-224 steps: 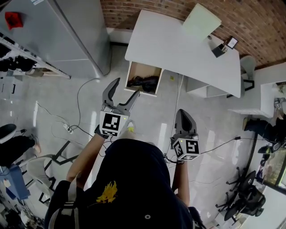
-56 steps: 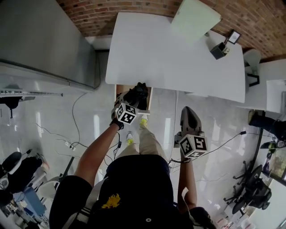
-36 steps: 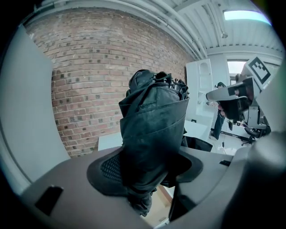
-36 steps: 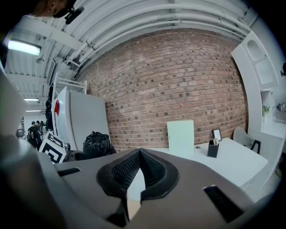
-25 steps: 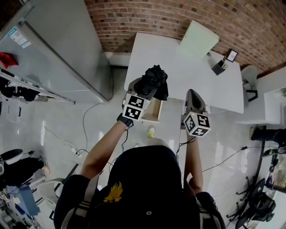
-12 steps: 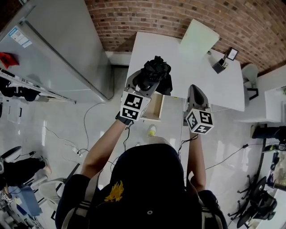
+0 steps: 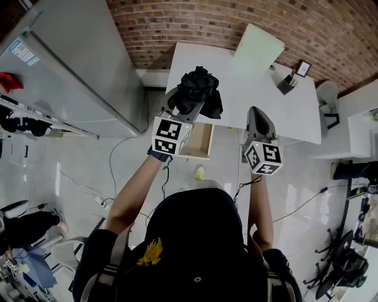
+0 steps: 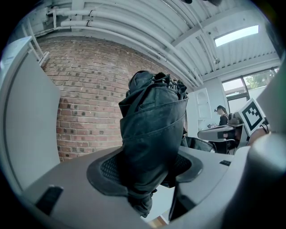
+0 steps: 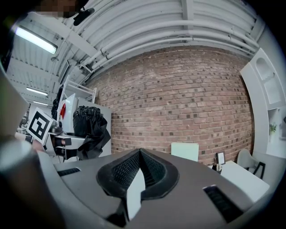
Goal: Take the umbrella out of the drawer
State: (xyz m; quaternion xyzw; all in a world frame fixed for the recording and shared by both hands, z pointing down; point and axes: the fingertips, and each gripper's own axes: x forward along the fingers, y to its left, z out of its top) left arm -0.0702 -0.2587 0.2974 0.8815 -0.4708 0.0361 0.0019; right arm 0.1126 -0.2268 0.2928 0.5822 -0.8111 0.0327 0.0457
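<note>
One umbrella, black and folded into a bunched bundle, is up in the air over the near edge of the white table and clear of the drawer. My left gripper is pinching it. In the left gripper view both pads press into the fabric of the umbrella, which stands upright between them, its rib tips at the top. My right gripper is level beside it, just apart, with its jaws pressed together on nothing – the right gripper view shows the pads of the right gripper meeting at the tips, and the umbrella off to the left.

So there are two grippers, one umbrella and one drawer. The drawer is pulled out under the table's edge, its wooden inside bare where I can see it.

On the table are one pale green board and one small dark stand near the far corner. Behind runs a red brick wall. A tall grey cabinet stands to the left, and cables trail across the glossy pale floor.
</note>
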